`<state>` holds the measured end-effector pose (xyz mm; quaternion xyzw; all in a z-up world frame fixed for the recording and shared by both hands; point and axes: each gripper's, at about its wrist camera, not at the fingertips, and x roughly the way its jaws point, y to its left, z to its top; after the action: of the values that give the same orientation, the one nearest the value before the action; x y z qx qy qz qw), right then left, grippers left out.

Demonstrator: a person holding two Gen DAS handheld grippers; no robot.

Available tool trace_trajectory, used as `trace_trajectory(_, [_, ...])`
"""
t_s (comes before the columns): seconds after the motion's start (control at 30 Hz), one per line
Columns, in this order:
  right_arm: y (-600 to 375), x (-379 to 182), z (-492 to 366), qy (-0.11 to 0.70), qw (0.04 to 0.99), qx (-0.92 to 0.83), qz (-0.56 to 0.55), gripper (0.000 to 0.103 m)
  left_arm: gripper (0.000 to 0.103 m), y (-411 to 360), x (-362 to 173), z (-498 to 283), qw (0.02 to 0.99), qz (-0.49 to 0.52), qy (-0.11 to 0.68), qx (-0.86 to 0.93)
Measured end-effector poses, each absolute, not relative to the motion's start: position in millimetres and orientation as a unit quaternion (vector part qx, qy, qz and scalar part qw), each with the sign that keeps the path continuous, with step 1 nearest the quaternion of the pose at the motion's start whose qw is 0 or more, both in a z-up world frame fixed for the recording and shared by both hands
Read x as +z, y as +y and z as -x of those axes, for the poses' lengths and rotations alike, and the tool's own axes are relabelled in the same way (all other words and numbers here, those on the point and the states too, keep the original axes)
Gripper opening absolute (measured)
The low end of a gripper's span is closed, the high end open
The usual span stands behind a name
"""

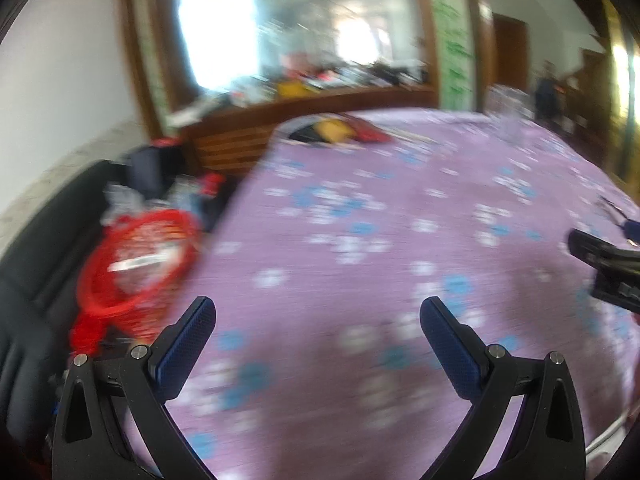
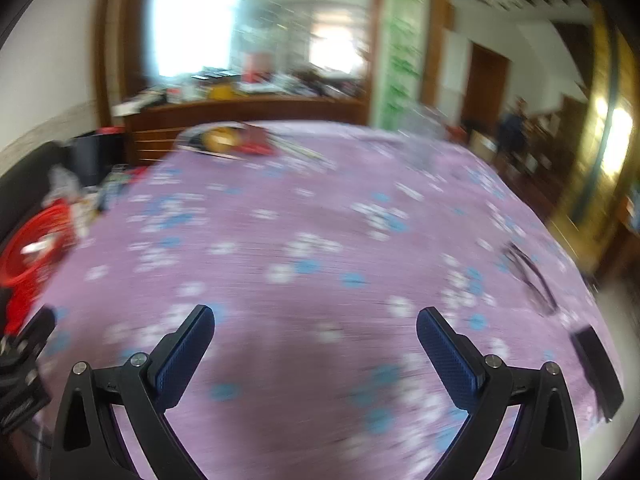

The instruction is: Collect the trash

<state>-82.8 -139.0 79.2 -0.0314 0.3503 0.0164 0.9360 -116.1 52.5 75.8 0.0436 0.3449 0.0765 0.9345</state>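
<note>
well, the left tool (image 1: 316,344) hangs over the near part of the table with its jaws spread wide and nothing between the blue pads (image 1: 188,344). the right tool (image 2: 315,350) hangs beside it over the same near stretch, jaws equally wide, also empty. each one shows at the margin of the other's view: the right tool as a black shape at the right edge of the left wrist view, the left tool as a black shape at the lower left of the right wrist view.

both pictures are smeared by motion, so small things are hard to read. under the tools lies a purple cloth with white and blue flowers (image 2: 320,240) that covers the table. off the table's left edge stands a red basket (image 1: 136,260) with what looks like pale wrappers inside it, next to a black seat (image 1: 32,280). near the table's right edge lie a thin dark thing (image 2: 532,276), too blurred to name, and closer to the near right corner a flat black slab (image 2: 598,372). at the far edge rests a heap of red, yellow and dark stuff (image 2: 236,140), which may be the trash, though i cannot tell. beyond the far edge stand a wooden sideboard (image 2: 248,116) cluttered on top and a large mirror (image 2: 256,24).
</note>
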Motion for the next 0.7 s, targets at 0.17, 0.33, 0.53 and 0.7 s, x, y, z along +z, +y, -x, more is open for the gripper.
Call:
trace_trajectory(0.17, [-196, 47, 27, 0.413, 0.91, -0.031, 0.021, 0.102, 0.102, 0, 49, 58, 0.907, -0.025, 0.421, 0.012])
trace_trajectory(0.33, [-225, 22, -2, 0.451, 0.892, -0.02, -0.017, 0.102, 0.101, -26, 25, 26, 0.889, -0.03, 0.457, -0.001])
trace_trajectory(0.53, [-231, 10, -9, 0.467, 0.883, -0.005, -0.039, 0.102, 0.101, -22, 11, 9, 0.877, -0.013, 0.481, -0.009])
trace_trajectory(0.7, [-218, 4, -19, 0.482, 0.876, -0.005, -0.01, 0.103, 0.101, -20, 9, 2, 0.876, -0.009, 0.482, -0.012])
